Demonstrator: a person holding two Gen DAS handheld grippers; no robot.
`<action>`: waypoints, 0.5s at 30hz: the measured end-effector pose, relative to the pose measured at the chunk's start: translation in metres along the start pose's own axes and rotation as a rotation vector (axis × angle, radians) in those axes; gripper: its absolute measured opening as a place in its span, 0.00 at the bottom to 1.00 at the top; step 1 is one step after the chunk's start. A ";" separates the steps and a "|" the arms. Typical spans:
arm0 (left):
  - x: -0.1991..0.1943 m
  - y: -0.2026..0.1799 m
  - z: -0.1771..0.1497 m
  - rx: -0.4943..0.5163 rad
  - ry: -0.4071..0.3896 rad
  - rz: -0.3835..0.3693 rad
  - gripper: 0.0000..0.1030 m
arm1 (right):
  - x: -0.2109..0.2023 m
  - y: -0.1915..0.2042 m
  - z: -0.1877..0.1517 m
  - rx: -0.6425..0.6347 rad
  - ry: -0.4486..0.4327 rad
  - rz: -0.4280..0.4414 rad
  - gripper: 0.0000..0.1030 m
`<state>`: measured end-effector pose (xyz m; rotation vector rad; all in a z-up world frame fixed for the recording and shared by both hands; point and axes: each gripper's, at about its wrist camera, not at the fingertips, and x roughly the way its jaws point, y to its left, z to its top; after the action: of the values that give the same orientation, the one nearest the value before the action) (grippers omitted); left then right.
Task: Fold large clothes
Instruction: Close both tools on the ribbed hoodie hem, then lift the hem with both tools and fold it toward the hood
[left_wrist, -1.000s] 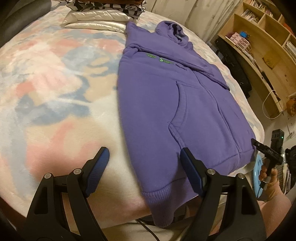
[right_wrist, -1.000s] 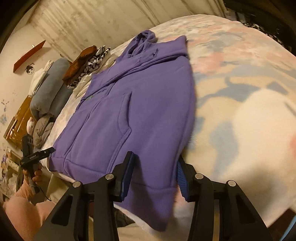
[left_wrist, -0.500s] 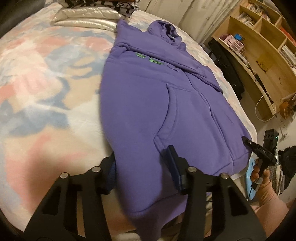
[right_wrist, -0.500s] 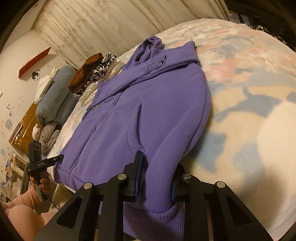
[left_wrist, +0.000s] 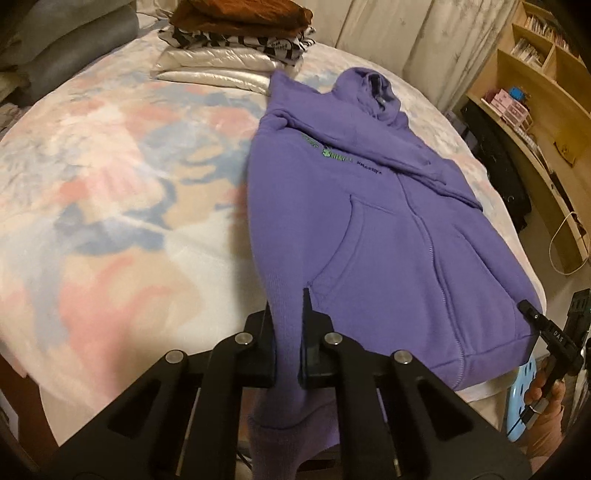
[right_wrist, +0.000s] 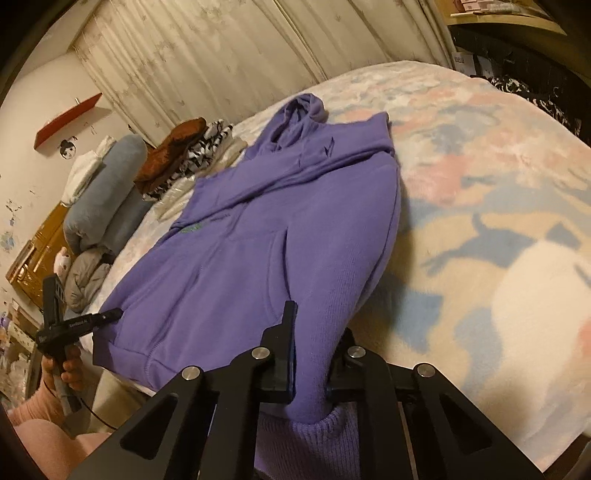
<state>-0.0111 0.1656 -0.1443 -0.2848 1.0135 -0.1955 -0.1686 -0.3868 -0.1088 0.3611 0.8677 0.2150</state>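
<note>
A purple hoodie (left_wrist: 388, 229) lies face up on the pastel bed blanket (left_wrist: 110, 184), hood (left_wrist: 369, 92) at the far end and hem toward me. My left gripper (left_wrist: 288, 332) is shut on the hem's left corner, and the ribbed cuff hangs below the jaws. My right gripper (right_wrist: 314, 339) is shut on the hem's right corner of the hoodie (right_wrist: 277, 229), with fabric bunched between its pads. Both corners are raised a little off the bed. Each view shows the other hand (left_wrist: 543, 384) (right_wrist: 66, 369) gripping its handle at the opposite hem corner.
Folded clothes (left_wrist: 236, 33) are stacked at the bed's far end, with rolled grey bedding (right_wrist: 107, 184) beside them. Wooden shelves (left_wrist: 546, 92) line the right side. A light blue stool (left_wrist: 524, 398) stands by the bed's near right corner. Curtains (right_wrist: 221, 55) hang behind.
Both grippers went from open around the hem corners to shut on them. The pinched fabric has risen off the bed and both views have moved forward over the hoodie.
</note>
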 end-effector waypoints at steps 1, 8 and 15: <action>-0.005 -0.002 -0.002 0.000 -0.002 0.001 0.05 | -0.003 0.002 0.001 -0.004 0.002 -0.001 0.09; -0.047 -0.008 -0.025 0.038 0.045 0.001 0.05 | -0.039 0.007 -0.006 -0.017 0.065 -0.002 0.08; -0.081 -0.008 -0.036 0.017 0.100 -0.042 0.05 | -0.073 0.016 -0.016 -0.014 0.138 -0.020 0.08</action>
<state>-0.0839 0.1762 -0.0939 -0.2834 1.1047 -0.2578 -0.2275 -0.3924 -0.0606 0.3273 1.0048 0.2294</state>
